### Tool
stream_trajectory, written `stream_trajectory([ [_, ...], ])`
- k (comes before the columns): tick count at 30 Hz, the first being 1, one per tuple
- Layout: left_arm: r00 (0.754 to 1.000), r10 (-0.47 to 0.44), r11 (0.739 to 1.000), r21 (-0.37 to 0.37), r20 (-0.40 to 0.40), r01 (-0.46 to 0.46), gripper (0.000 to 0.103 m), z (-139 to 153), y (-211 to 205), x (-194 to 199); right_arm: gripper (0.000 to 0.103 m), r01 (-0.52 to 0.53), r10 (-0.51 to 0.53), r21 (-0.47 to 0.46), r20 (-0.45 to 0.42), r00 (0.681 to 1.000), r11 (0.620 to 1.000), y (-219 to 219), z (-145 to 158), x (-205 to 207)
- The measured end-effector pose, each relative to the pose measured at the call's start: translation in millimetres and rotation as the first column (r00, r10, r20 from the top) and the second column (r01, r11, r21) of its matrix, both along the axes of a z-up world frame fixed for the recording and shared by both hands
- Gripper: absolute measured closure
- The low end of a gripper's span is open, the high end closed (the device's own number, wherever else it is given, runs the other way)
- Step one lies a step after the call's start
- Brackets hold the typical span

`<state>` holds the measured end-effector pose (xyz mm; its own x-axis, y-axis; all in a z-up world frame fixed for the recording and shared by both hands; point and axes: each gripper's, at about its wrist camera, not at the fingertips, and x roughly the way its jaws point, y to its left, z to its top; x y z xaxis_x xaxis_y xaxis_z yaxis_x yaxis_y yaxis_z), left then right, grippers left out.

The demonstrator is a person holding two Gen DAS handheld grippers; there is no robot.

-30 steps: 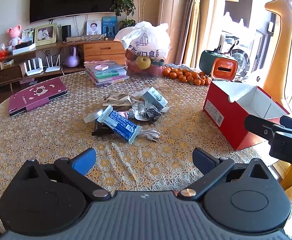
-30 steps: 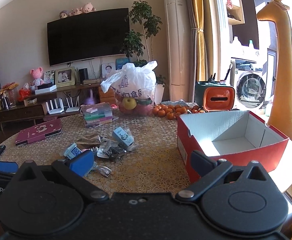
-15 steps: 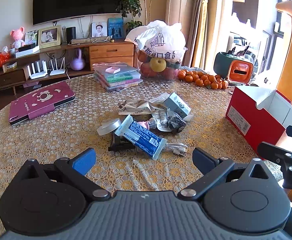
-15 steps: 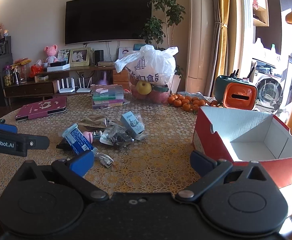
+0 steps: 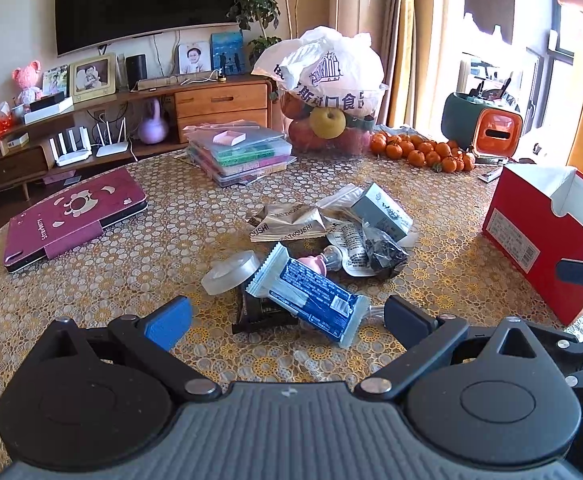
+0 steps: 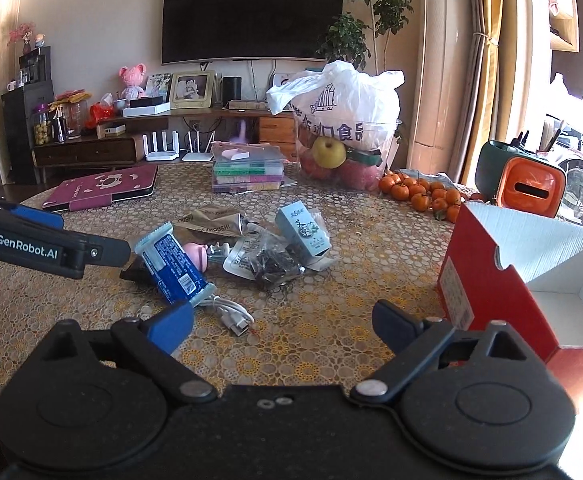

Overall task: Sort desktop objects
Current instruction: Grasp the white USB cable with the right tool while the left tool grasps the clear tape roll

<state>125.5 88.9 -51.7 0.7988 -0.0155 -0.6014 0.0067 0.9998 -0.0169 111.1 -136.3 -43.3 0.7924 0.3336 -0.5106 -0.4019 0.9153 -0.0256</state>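
Both grippers are held spread wide, nothing pinched — the left gripper (image 5: 287, 318) low over the blue wrapper (image 5: 311, 298), the right gripper (image 6: 283, 320) near the white cable (image 6: 231, 312). Since the earlier frame the clutter pile has been approached. The red box (image 6: 531, 276) sits open to the right — bare tablecloth (image 6: 331, 292) between.

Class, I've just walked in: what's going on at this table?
A person holds two grippers, both open and empty, over a patterned round table. The left gripper faces a blue-and-white snack wrapper in a heap of small items. The right gripper is near an open, empty red cardboard box. Nothing is sorted yet.
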Motion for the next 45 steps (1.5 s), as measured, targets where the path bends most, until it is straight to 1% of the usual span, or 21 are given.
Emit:
stream_trajectory([
  [4, 1.000, -0.007, 1.000, -0.019, 0.004, 0.007, 0.000, -5, 13, 8, 0.011, -0.029, 0.029, -0.003, -0.011, 1.000, 1.000, 7, -7, 9],
  [16, 1.000, 0.004, 0.999, 0.050, -0.026, -0.003, 0.001, -26, 50, 34, 0.021, -0.090, 0.087, -0.070, -0.046, 0.995, 0.993, 32, -34, 37],
  [22, 0.999, 0.028, 0.999, 0.047, -0.044, -0.026, 0.001, -37, 64, 50, 0.022, -0.096, 0.091, -0.086, -0.062, 0.994, 0.992, 39, -43, 49],
  [28, 0.998, 0.052, 0.999, -0.014, -0.044, -0.053, 0.001, -37, 78, 65, 0.024, -0.111, 0.105, -0.090, -0.067, 0.992, 0.990, 44, -48, 53],
  [32, 0.998, 0.055, 0.998, -0.031, -0.043, -0.056, 0.001, -33, 81, 78, 0.024, -0.119, 0.113, -0.095, -0.067, 0.991, 0.988, 48, -51, 55],
  [35, 0.997, 0.053, 0.998, -0.041, -0.062, -0.055, 0.001, -37, 79, 89, 0.027, -0.119, 0.112, -0.103, -0.069, 0.991, 0.987, 51, -53, 58],
  [39, 0.994, 0.061, 0.994, -0.089, -0.088, -0.068, 0.001, -43, 80, 102, 0.028, -0.128, 0.120, -0.104, -0.079, 0.990, 0.986, 54, -57, 62],
  [43, 0.990, 0.062, 0.984, -0.160, -0.125, -0.082, 0.001, -50, 85, 114, 0.028, -0.135, 0.127, -0.102, -0.085, 0.988, 0.986, 56, -60, 64],
  [45, 0.989, 0.061, 0.981, -0.176, -0.135, -0.085, 0.001, -52, 86, 119, 0.028, -0.136, 0.128, -0.103, -0.085, 0.988, 0.985, 57, -61, 65],
])
